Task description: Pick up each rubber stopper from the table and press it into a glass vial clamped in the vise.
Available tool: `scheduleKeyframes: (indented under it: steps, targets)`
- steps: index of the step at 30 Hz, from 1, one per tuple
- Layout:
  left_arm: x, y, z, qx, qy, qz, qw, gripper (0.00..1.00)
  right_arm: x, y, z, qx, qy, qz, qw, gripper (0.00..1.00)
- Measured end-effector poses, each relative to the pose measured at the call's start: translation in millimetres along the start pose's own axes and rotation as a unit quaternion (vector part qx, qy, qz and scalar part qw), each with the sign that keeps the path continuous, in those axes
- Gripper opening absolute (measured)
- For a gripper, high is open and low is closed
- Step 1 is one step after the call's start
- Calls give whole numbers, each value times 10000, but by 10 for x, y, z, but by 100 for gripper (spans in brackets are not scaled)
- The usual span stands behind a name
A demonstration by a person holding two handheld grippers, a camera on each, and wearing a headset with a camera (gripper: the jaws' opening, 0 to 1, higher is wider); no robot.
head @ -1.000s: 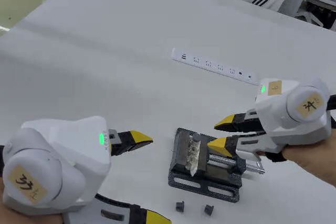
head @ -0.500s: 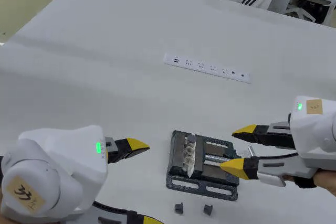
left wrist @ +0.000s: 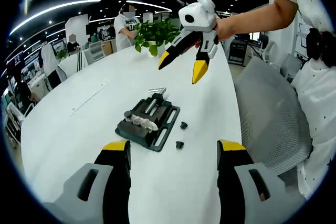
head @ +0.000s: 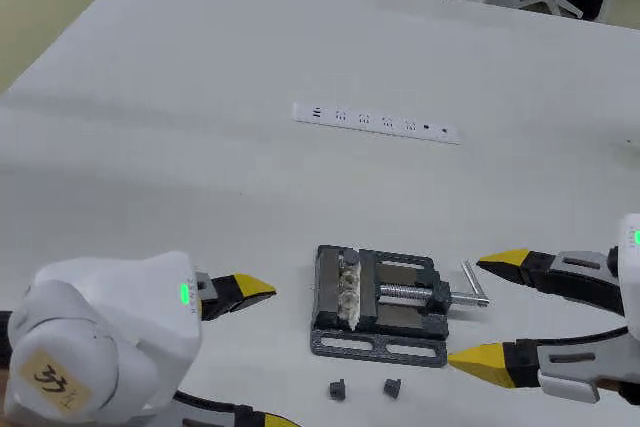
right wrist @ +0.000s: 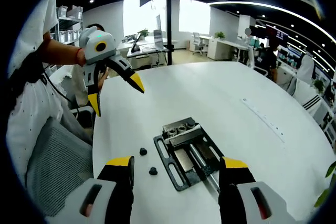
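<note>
Overhead plus opposed views, shared vise [head: 404, 273]

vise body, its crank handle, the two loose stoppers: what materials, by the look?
Vise: dark grey, matte; looks like cast or painted metal. Crank handle: bright silvery sheen, likely bare steel. Stoppers: small dark matte plugs without glare, consistent with rubber, though too small to be sure.

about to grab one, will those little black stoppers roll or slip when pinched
Each stopper looks tiny, so probably light: a nudge may slide it across the smooth white table. Both seem to sit on a flat end, so rolling looks unlikely unless one tips over. Being rubber, it should likely grip, not slip.
</note>
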State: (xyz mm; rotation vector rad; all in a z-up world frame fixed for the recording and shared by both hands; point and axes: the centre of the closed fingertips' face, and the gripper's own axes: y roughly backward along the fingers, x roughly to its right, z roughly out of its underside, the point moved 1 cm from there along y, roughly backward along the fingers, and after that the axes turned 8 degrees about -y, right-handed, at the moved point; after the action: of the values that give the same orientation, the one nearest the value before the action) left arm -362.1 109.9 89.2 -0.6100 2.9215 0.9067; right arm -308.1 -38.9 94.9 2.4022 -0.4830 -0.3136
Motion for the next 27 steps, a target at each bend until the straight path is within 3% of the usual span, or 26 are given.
scheduleKeyframes:
  steps: [10,20,27]
  targets:
    - [41,-142,59,-327,-112,189,9992,61,-55,134,298,178,-205,-38,9996,74]
    - [94,-358,179,-748,-119,394,9963,48,-114,243,527,307,-375,-27,9988,78]
    - [111,-499,294,-1040,-278,552,9927,38,-135,286,646,369,-418,-33,9984,82]
